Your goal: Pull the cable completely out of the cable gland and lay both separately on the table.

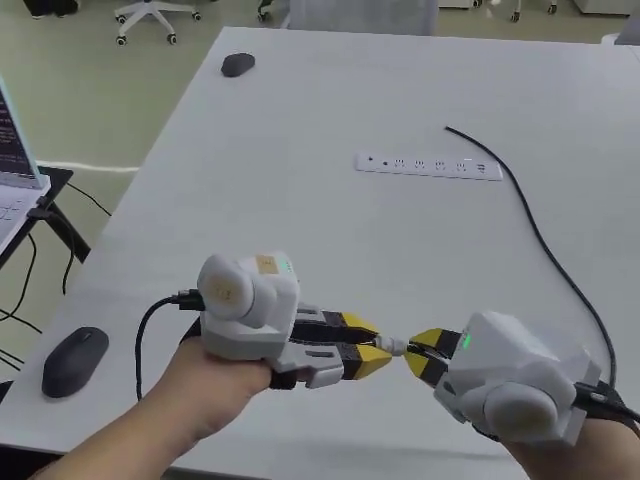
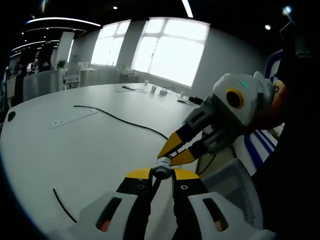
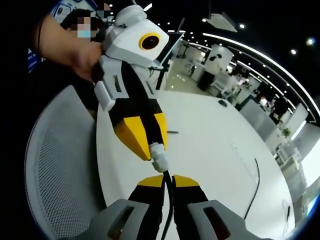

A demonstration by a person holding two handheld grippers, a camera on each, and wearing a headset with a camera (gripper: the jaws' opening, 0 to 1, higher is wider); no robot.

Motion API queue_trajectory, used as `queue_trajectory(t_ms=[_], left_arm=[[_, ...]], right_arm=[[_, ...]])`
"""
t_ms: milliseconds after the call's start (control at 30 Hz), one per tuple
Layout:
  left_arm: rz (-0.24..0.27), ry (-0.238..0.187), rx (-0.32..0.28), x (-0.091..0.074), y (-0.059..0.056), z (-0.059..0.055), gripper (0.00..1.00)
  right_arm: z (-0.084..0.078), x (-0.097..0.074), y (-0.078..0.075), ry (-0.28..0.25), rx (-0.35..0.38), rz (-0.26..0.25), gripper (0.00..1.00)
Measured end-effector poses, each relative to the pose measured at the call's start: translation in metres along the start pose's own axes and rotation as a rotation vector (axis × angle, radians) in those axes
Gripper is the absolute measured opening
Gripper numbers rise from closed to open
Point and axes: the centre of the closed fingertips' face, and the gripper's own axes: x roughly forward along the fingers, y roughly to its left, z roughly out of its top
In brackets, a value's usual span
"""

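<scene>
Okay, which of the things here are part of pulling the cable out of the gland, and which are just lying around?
In the job:
cable gland, held by the left gripper
cable, held by the right gripper

Lying about:
power strip
long black lead
far mouse
near mouse
laptop

Smooth white plastic shell on the left gripper [image 1: 375, 350], matt yellow-and-black plastic at its tips. Same finish on the right gripper [image 1: 420, 350]. Between them sits the small white plastic cable gland [image 3: 159, 156], faintly glossy, and the thin black rubbery cable [image 3: 170, 200]. Beneath both lies the pale, smooth, matt tabletop [image 1: 300, 200].
</scene>
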Motion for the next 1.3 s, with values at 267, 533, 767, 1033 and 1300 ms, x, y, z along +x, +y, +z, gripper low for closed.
queue_trajectory(t_ms=[267,533,767,1033,1300], left_arm=[[0.004,0.001,-0.002,0.002,-0.002,-0.002,0.15],[0.008,-0.028,-0.019,-0.003,-0.001,0.004,0.15],[0.017,-0.050,-0.033,-0.008,0.003,0.008,0.15],[0.026,-0.056,-0.040,-0.009,0.006,0.008,0.15],[0.027,-0.051,-0.040,-0.004,0.005,0.007,0.15]], right_arm=[[-0.010,0.000,-0.002,0.010,0.068,-0.010,0.00],[-0.033,0.002,-0.015,0.039,0.206,-0.044,0.00],[-0.066,0.005,-0.028,0.085,0.391,-0.076,0.00],[-0.104,0.010,-0.031,0.118,0.663,-0.114,0.00],[-0.116,0.017,-0.023,0.125,0.830,-0.106,0.00]])
